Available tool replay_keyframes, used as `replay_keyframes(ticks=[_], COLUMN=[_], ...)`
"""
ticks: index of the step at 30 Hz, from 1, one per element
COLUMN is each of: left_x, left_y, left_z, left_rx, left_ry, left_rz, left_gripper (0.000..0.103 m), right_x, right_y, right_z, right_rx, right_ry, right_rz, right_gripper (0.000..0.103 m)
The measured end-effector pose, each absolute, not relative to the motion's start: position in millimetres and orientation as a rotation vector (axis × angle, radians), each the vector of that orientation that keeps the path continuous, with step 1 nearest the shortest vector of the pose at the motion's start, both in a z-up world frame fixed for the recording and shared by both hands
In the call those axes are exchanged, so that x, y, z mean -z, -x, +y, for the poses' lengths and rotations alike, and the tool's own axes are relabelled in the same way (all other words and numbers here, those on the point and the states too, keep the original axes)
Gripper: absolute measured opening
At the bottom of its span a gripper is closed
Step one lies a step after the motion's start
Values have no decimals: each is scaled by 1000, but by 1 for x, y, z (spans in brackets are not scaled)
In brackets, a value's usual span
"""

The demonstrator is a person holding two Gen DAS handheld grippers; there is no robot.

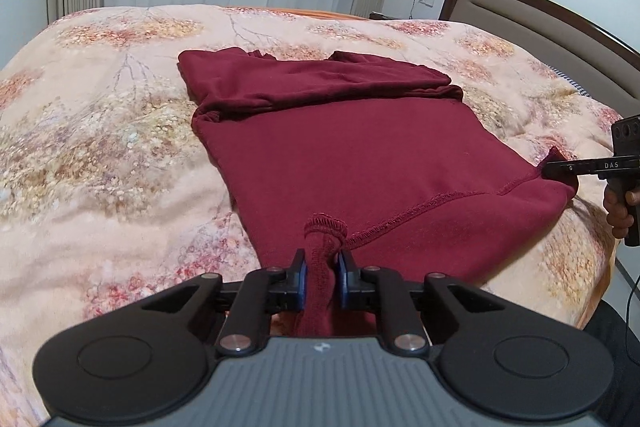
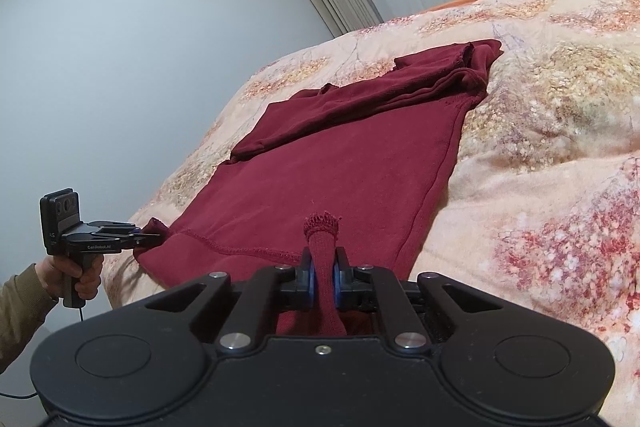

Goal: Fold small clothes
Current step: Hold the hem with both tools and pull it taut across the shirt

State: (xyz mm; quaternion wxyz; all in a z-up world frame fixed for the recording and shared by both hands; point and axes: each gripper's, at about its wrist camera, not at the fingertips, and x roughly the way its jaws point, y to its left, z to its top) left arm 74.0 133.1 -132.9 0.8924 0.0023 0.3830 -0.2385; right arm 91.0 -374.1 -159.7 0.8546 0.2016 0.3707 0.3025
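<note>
A floral bedspread (image 1: 100,131) carries a maroon sweatshirt (image 1: 360,155) lying flat, sleeves folded across its far end. The left gripper (image 1: 322,273) and right gripper (image 2: 324,273) each pinch a near hem corner, jaws clamped on bunched fabric.

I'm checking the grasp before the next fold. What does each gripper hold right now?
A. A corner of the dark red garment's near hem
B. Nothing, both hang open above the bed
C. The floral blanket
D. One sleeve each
A: the left gripper and the right gripper each pinch a bunched hem corner of the dark red garment.
</note>
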Motion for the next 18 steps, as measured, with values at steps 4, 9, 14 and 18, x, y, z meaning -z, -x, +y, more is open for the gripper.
replay_keyframes(ticks=[4,9,14,18], left_x=[132,129,126,123], left_y=[-72,-69,-64,-58], left_z=[134,135,136,138], left_rx=[489,478,468,461], left_ry=[-9,-19,-12,7], left_rz=[798,792,780,765], left_gripper=[16,16,15,15], right_x=[159,153,145,137], right_y=[-90,-85,-81,-75], right_z=[-373,-370,-368,-366], right_rx=[-629,-624,-624,-629], right_ry=[-421,-402,-396,-402], right_rz=[776,757,734,713], right_gripper=[9,8,8,8])
